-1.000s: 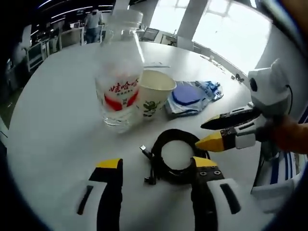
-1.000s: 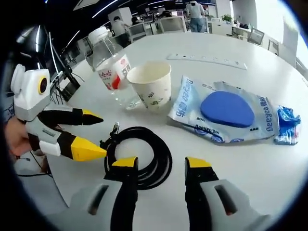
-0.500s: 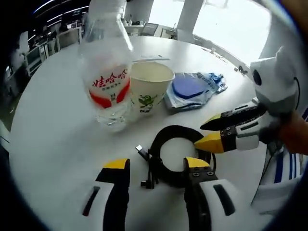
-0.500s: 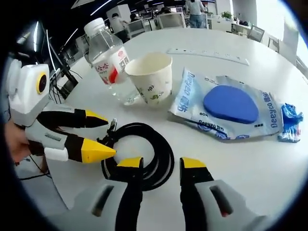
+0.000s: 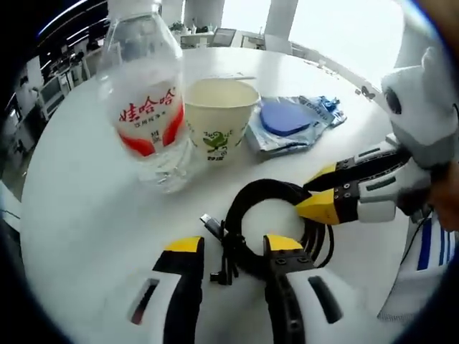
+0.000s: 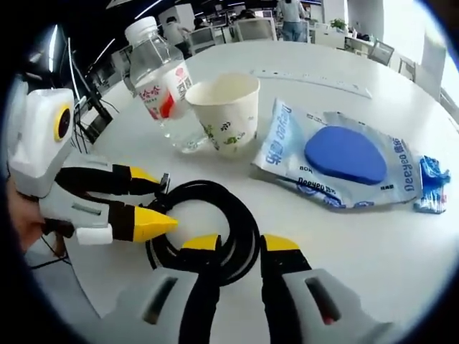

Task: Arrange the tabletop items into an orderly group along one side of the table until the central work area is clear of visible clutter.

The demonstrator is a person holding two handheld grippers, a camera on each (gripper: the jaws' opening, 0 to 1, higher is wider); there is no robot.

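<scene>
Left to right: our left gripper (image 5: 228,247), jaws apart, straddles the coiled black cable (image 5: 276,215) on the table (image 5: 79,186); our right gripper (image 6: 240,247), jaws likewise parted, straddles the coil's opposite arc.

Blue packet (image 6: 344,161): "Deeyeo". Bottle (image 5: 147,115): red Chinese characters.

Bottle (image 6: 162,72) left of cup (image 6: 225,112), packet (image 6: 344,161) right, cable (image 6: 208,229) in front.
</scene>
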